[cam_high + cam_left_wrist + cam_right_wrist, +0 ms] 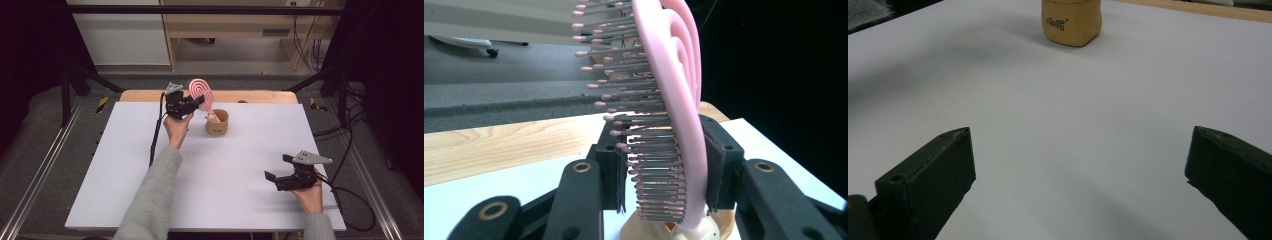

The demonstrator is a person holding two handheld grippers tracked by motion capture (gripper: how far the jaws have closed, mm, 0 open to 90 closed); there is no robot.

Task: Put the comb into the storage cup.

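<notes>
A pink hairbrush (200,92) with rows of bristles stands nearly upright, its lower end reaching down into a tan cup (217,122) at the back middle of the table. My left gripper (197,103) is shut on it. In the left gripper view one pad presses the brush's smooth back (679,100) and the other meets the bristle tips, with the gripper (669,165) just above the cup's rim. My right gripper (276,167) rests low at the front right, open with nothing between its fingers (1080,165). The cup (1071,22) stands far ahead of it.
A small cream-coloured object (212,118) sits inside the cup beside the brush. The white table top (225,190) has a wooden strip (250,96) along its far edge. Black frame posts and cables stand around the table's sides.
</notes>
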